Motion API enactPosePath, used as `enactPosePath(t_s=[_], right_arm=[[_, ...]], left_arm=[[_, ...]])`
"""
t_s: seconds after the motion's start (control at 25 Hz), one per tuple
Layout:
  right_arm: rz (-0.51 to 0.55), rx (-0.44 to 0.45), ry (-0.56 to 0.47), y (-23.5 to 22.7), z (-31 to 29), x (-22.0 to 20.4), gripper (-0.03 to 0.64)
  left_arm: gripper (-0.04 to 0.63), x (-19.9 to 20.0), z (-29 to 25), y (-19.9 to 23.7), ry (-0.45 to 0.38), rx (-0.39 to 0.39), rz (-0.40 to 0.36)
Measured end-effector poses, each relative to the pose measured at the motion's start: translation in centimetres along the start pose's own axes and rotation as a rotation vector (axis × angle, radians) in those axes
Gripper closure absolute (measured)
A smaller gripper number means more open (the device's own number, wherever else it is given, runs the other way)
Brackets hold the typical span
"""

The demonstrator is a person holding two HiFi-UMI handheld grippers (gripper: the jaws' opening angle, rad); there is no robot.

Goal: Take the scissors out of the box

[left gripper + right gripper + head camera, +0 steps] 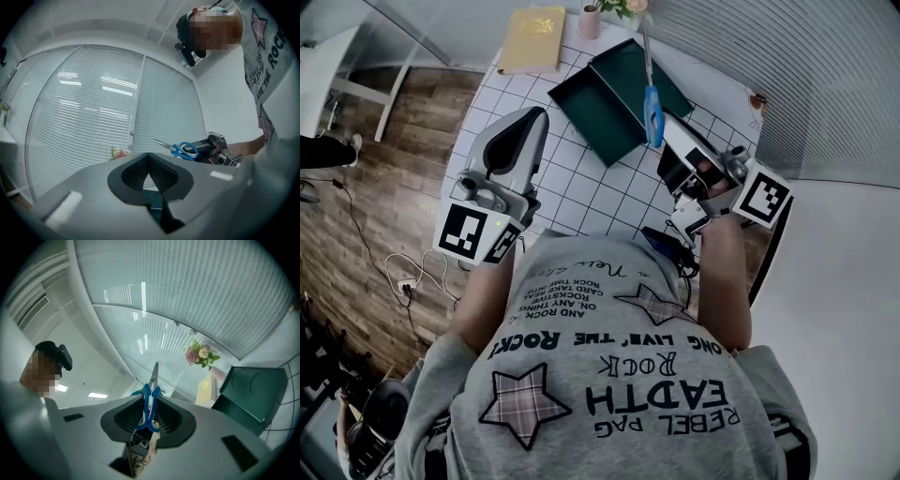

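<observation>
Tiled tabletop (581,197) bears green box (609,108); right tool (148,413) pinches scissors (653,111), left tool (149,161) pressed together

white gridded table (581,192) over a wood floor (394,141); on it a dark green box (598,111), lying open near the middle; a yellow book (532,39) at the far edge; a vase (590,21) just beside the book; cables (408,279) on the floor
</observation>
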State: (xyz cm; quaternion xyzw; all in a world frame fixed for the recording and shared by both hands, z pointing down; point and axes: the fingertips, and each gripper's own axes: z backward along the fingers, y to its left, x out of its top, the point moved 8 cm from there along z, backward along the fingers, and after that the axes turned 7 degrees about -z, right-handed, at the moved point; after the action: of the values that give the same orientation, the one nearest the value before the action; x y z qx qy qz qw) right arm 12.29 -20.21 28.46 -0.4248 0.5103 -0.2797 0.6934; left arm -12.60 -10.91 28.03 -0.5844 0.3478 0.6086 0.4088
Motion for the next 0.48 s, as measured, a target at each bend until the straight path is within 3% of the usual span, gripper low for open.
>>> enactPosePath(t_s=[0.16,0.48], right_arm=[[0.043,-0.008,-0.007,0.9,-0.1,0.2,0.528],[0.279,-0.093,-0.033,3.3,-0.1,0.7,0.528]], left_arm=[[0.586,0.1,0.2,0.1,-0.001,0.006,-0.001],[0.586,0.5,0.0,0.0,-0.010,0.006,-0.008]])
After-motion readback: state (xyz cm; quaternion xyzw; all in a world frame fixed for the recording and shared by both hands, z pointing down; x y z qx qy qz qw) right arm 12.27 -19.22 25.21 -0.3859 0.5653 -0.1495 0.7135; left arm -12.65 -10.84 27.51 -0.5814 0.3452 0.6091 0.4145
